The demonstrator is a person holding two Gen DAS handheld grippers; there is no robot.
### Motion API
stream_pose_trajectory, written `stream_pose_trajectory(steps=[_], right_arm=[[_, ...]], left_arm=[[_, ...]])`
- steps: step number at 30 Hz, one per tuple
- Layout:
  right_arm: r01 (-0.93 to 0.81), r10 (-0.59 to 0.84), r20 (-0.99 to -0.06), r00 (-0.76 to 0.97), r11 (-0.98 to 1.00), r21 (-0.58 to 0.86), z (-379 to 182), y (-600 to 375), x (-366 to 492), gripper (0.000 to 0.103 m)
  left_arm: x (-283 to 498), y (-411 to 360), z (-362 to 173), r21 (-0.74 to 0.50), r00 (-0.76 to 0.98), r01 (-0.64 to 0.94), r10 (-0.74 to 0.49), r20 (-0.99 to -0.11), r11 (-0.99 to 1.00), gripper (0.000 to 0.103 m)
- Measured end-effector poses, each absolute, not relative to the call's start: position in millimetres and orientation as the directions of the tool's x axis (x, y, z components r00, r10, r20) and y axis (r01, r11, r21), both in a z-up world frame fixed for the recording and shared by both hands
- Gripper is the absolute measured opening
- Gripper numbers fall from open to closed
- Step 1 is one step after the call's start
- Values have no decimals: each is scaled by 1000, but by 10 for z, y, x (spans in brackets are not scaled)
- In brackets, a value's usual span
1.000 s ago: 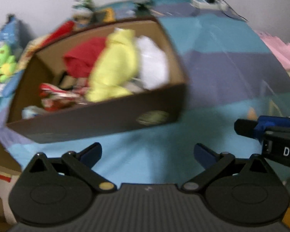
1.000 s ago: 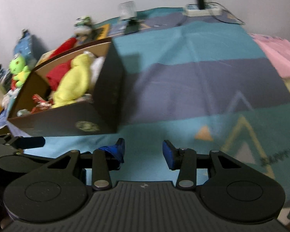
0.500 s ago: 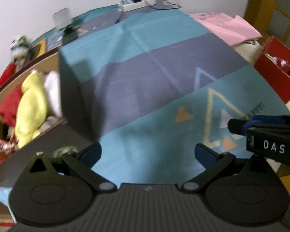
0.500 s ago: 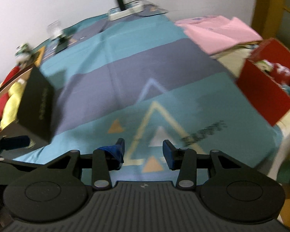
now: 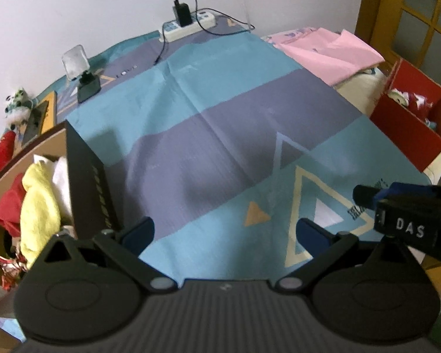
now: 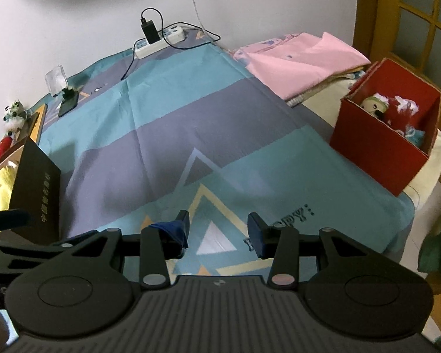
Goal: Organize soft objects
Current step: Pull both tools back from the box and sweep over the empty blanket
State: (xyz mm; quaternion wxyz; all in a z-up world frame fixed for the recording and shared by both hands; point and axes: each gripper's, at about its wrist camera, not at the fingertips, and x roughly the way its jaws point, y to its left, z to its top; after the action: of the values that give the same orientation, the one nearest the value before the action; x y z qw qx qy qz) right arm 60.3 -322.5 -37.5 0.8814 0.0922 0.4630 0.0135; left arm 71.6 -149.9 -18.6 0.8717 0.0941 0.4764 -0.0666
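A dark brown box (image 5: 88, 182) at the left holds a yellow soft toy (image 5: 39, 203), a red one (image 5: 7, 206) and a white one (image 5: 60, 176); the same box (image 6: 33, 194) shows at the right wrist view's left edge. A red box (image 6: 388, 147) at the right holds several plush toys (image 6: 394, 108); it also appears in the left wrist view (image 5: 408, 129). My left gripper (image 5: 225, 231) hangs open over the blue and purple cloth (image 5: 220, 135), holding nothing. My right gripper (image 6: 217, 228) is also open and empty above the cloth (image 6: 167, 135).
A power strip with a charger (image 5: 188, 25) lies by the far wall. A small stand with a clear square top (image 5: 83, 73) sits back left. Folded pink fabric (image 6: 297, 58) lies at the back right. A small plush (image 5: 16, 107) rests on a frame far left.
Both views have swung to the right, from the brown box toward the middle of the cloth and the red box. Both grippers have stayed open and empty.
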Motion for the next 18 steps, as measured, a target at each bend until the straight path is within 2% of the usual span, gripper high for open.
stream_pose_trajectory(steps=[13, 18], right_arm=[[-85, 207, -782, 588, 977, 194, -283, -2741, 858, 28], [-124, 218, -795, 566, 976, 179, -296, -2530, 841, 28]], left_arm=[[717, -945, 8, 129, 571, -3, 107, -814, 992, 102], [633, -702, 8, 100, 556, -55, 114, -823, 993, 102]])
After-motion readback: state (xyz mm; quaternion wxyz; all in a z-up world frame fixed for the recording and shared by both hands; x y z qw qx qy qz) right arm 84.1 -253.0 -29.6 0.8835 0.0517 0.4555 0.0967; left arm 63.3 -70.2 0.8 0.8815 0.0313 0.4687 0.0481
